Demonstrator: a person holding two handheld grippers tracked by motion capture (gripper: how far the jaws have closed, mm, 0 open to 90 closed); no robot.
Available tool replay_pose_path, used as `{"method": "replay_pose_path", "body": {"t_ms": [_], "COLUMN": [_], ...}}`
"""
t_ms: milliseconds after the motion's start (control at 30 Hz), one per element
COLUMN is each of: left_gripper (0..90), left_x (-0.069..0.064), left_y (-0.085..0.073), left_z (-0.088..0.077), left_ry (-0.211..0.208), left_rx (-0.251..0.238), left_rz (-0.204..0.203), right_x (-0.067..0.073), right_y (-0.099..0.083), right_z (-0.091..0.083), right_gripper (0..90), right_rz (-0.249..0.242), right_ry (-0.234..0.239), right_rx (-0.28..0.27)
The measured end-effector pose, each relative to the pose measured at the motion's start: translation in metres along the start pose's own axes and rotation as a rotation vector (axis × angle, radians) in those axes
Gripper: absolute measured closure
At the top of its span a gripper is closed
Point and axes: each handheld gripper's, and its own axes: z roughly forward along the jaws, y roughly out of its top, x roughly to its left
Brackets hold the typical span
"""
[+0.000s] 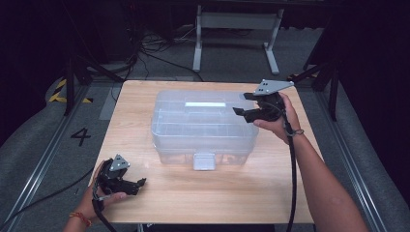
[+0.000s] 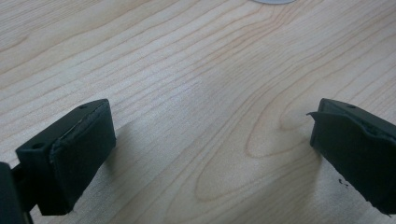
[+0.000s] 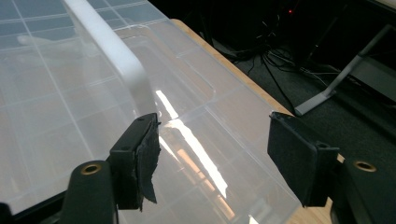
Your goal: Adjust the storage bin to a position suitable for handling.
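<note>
A clear plastic storage box (image 1: 203,128) with a white handle (image 1: 205,104) on its lid and a grey front latch (image 1: 203,161) stands in the middle of the wooden table (image 1: 159,193). My right gripper (image 1: 243,104) hovers at the box's right end, open, with nothing between its jaws. In the right gripper view the jaws (image 3: 212,161) stand wide apart over the lid (image 3: 70,93), near the end of the white handle (image 3: 112,51). My left gripper (image 1: 141,185) rests on the table at the front left, open. Bare wood (image 2: 210,116) lies between its jaws.
A metal table frame (image 1: 237,34) and cables (image 1: 150,53) lie on the floor beyond the table. The floor at the left carries a painted number (image 1: 80,136). Bare wood runs along the table's front, between the box and the near edge.
</note>
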Motion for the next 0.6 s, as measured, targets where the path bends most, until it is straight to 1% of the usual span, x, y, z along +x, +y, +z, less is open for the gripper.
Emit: {"method": "replay_pose_path", "body": {"t_ms": [67,100,200,300,333,400,467,600], "left_gripper": [0.5,0.5,0.6,0.5,0.5,0.5,0.5,0.5], "left_x": [0.000,0.000,0.000,0.001,0.000,0.000,0.002,0.002], "left_y": [0.000,0.000,0.000,0.000,0.000,0.000,0.001,0.001], "left_z": [0.000,0.000,0.000,0.000,0.001,0.001,0.001,0.002], "left_ry": [0.000,-0.003,0.000,-0.002,-0.012,-0.011,-0.013,-0.018], "left_rx": [0.000,0.002,0.000,0.000,-0.002,-0.007,-0.002,-0.007], "left_rz": [0.000,-0.004,0.001,0.007,-0.009,-0.006,0.011,0.016], "right_x": [0.004,0.005,0.006,0.008,0.008,0.006,0.006,0.008], "right_y": [0.003,0.004,0.005,0.007,0.007,0.008,0.009,0.008], "right_z": [0.004,0.005,0.010,0.013,0.013,0.013,0.013,0.009], "right_gripper": [34.7,34.8,35.4,37.4,37.7,39.0,40.0,39.7], "right_rz": [-0.012,-0.013,-0.015,-0.025,-0.026,-0.022,-0.024,-0.031], "right_ry": [0.009,0.012,0.026,0.020,0.015,0.020,0.027,0.047], "right_rx": [0.008,0.009,0.009,0.023,0.025,0.023,0.023,0.017]}}
